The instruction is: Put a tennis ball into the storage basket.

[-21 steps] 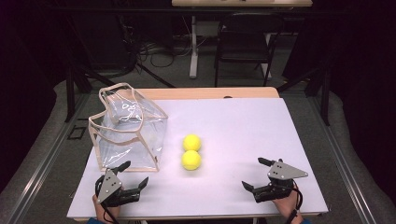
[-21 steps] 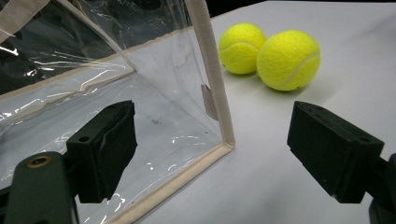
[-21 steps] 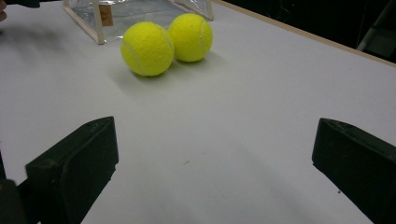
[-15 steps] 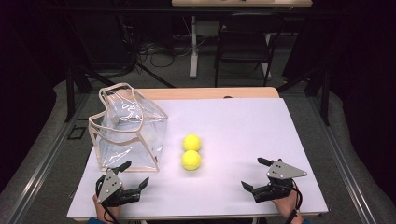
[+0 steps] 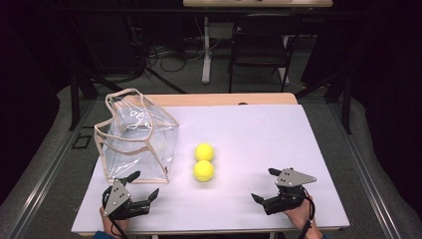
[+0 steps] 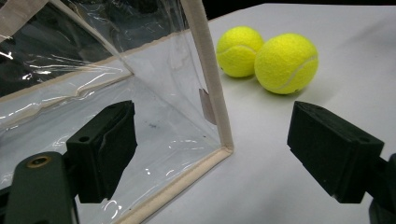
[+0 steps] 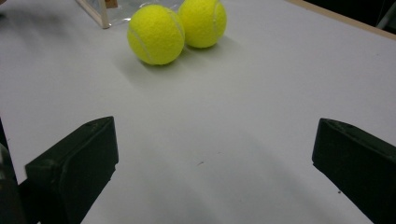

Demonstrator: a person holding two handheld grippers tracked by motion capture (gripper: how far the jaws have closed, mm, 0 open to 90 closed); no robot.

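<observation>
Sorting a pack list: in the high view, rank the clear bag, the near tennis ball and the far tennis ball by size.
1. Clear bag, by far largest.
2. Near tennis ball and far tennis ball: alike; nearness may explain any difference.

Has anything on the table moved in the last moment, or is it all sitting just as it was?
Nothing visibly changed. The left gripper and the right gripper rest at the near edge of the table as before, both with jaws open and holding nothing. The two tennis balls lie side by side in the same spot, and the clear bag stands where it stood.
</observation>
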